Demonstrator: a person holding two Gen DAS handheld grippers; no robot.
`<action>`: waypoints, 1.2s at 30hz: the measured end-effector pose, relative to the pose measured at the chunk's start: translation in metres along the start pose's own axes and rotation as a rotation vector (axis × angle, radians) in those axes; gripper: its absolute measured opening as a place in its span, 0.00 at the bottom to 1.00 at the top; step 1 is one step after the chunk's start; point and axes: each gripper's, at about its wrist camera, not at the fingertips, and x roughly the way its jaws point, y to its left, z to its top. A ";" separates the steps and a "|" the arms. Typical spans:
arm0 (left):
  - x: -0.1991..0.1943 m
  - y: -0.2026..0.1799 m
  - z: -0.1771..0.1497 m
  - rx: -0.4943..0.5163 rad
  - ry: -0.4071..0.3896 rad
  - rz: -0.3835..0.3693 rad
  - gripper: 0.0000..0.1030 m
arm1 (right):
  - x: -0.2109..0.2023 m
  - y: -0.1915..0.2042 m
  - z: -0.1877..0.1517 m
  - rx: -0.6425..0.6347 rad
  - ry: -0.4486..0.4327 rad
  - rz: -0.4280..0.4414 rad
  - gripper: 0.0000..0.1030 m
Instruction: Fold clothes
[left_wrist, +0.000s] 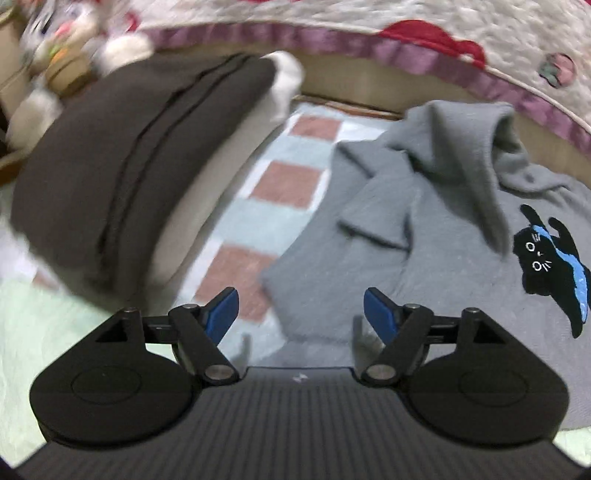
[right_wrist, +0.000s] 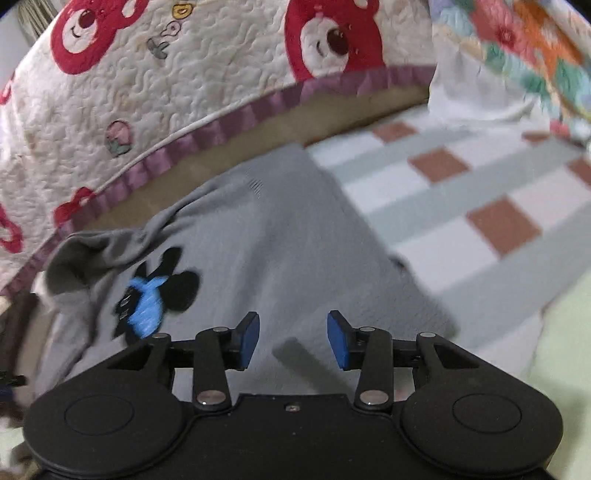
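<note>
A grey sweatshirt (left_wrist: 417, 229) with a black and blue cat print (left_wrist: 550, 266) lies crumpled on a checked blanket (left_wrist: 236, 221). Its sleeve is bunched on top. My left gripper (left_wrist: 300, 314) is open and empty, just above the garment's near left edge. In the right wrist view the same sweatshirt (right_wrist: 280, 236) spreads out below, with the cat print (right_wrist: 151, 295) at its left. My right gripper (right_wrist: 293, 339) is open and empty, hovering over the garment's near part.
A folded dark brown garment (left_wrist: 122, 173) lies on a pale cushion at left. A quilted bear-print cover (right_wrist: 177, 74) with purple trim hangs along the back. A floral fabric (right_wrist: 528, 55) is at the far right. Stuffed toys (left_wrist: 74, 48) are at back left.
</note>
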 end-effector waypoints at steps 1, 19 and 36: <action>0.000 0.005 -0.001 -0.031 0.009 -0.017 0.72 | -0.001 0.011 0.000 -0.052 0.014 0.018 0.45; -0.034 -0.048 -0.016 0.496 0.121 -0.195 0.53 | 0.009 0.188 -0.042 -0.754 0.107 0.201 0.67; -0.018 -0.069 -0.068 0.912 0.204 -0.098 0.55 | 0.024 0.072 -0.047 -0.359 0.150 -0.009 0.67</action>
